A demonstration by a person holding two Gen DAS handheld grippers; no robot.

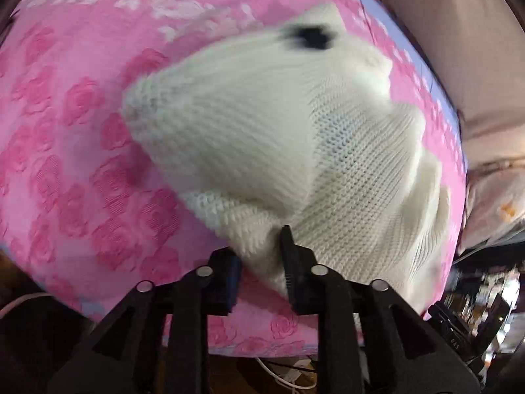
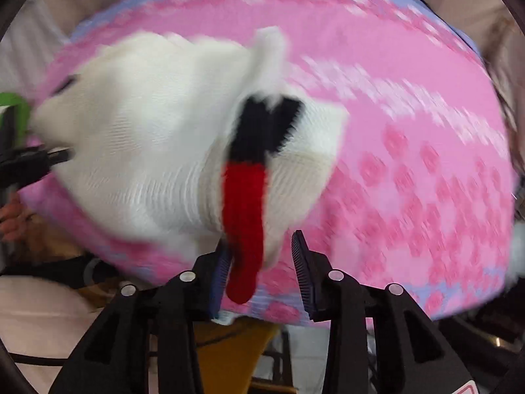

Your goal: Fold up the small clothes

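A small white knitted garment [image 1: 262, 138] lies on the pink rose-patterned cloth [image 1: 72, 124], toward the cloth's near edge. The left gripper [image 1: 259, 262] has a bunched fold of the white knit squeezed between its two black fingers, so its jaws are clamped on the garment. From the right wrist view, the same garment [image 2: 147, 138] has a black patch [image 2: 262, 128] and a red strip [image 2: 244, 223] hanging down from it. The right gripper [image 2: 259, 262] has that red strip and some white knit between its fingers, but there is a gap on one side, so its jaws are apart and not pressing. Everything is a bit blurry.
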